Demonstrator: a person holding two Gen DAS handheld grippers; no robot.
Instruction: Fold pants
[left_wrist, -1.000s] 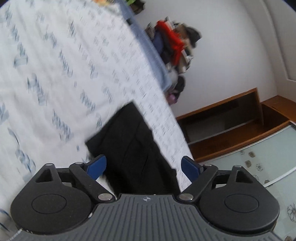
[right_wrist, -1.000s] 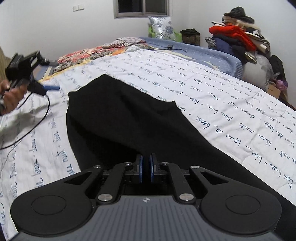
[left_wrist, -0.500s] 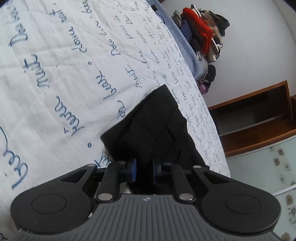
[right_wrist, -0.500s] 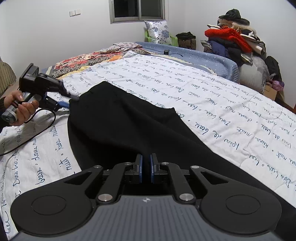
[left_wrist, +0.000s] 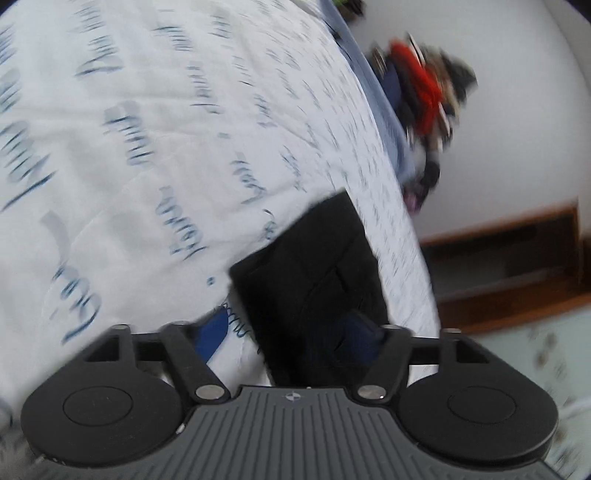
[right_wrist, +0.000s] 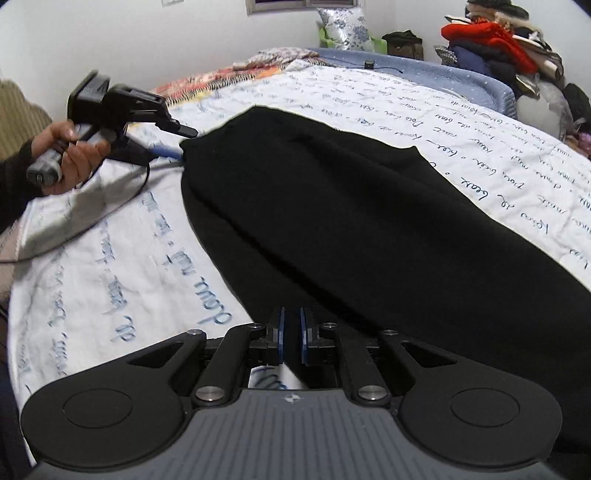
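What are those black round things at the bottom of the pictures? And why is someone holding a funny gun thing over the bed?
No robot here: a person holds one grabbing tool in each hand, each with a camera looking along its two fingers. The round black parts at the bottom are the tool itself.

The blurry picture comes from the left tongs. They are open, their blue pads apart around a corner of the black pants.

The other picture comes from the right tongs, pinched shut on the pants' near edge. The "gun thing" is the left tool, seen from outside in the person's hand.

The pants lie spread on a white quilt with blue writing. A clothes pile sits in the corner.
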